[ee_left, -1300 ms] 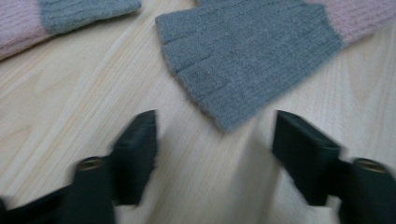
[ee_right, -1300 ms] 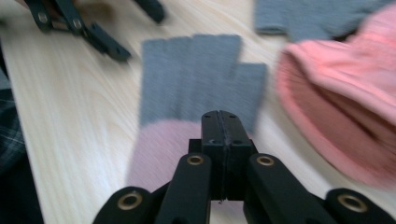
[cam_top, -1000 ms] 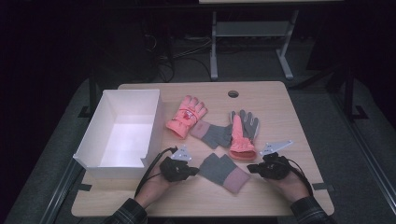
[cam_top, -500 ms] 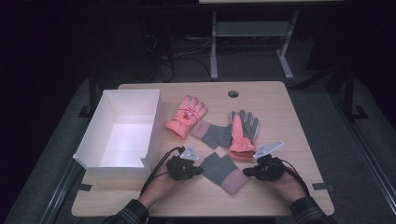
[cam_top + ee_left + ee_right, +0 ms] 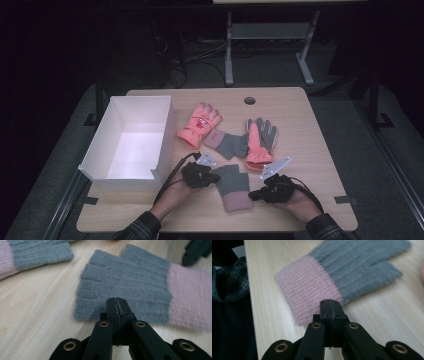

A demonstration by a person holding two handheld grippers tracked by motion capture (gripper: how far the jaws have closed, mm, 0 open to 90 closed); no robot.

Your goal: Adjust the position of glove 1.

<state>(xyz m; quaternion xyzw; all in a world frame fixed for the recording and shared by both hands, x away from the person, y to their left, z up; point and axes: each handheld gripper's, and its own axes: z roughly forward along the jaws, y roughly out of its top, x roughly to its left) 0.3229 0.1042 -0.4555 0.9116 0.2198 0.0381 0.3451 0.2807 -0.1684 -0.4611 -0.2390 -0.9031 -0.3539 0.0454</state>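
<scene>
High view: your left gripper [image 5: 214,177] and right gripper [image 5: 253,194] flank the grey-and-pink knitted fingerless glove [image 5: 234,186].
Jaws: both closed, empty.
Advice: open before pinching its edges.

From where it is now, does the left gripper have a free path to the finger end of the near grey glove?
Probably yes: the left gripper, jaws shut, sits right at the near grey glove, with bare table around it.
</scene>
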